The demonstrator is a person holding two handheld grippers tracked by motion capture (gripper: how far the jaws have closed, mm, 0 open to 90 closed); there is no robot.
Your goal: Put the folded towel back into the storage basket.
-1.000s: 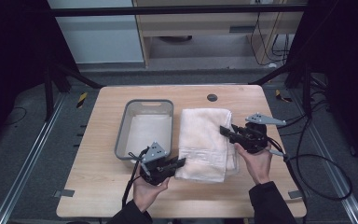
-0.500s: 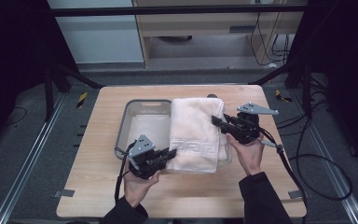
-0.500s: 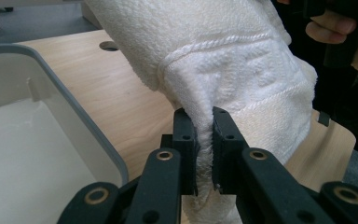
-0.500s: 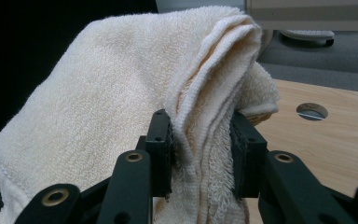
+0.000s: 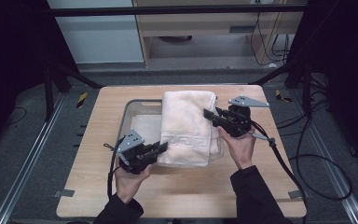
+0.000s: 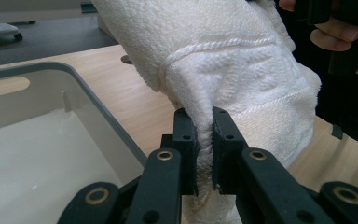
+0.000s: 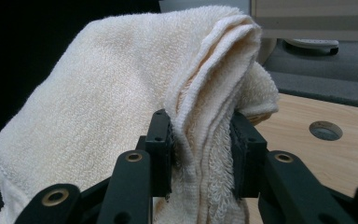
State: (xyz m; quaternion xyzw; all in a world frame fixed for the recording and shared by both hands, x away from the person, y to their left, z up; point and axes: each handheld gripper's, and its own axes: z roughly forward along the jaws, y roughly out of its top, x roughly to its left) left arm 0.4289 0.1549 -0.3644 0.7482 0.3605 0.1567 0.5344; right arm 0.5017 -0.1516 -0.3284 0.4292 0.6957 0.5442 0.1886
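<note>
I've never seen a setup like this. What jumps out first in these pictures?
A thick, folded cream terry towel held up over the middle of the wooden table, pinched at two edges. The left gripper clamps its near edge and the right gripper bites its stacked folds on the far side. Under it sits a clear grey plastic tray, partly covered by the towel.

A light wooden table (image 5: 261,186) stands on grey carpet (image 5: 23,135) in a dim room, black frame struts (image 5: 58,74) at either side. Behind it are a pale cabinet front (image 5: 105,42) and a wooden shelf unit (image 5: 200,28). Dark cables (image 5: 326,163) loop across the floor at right.
</note>
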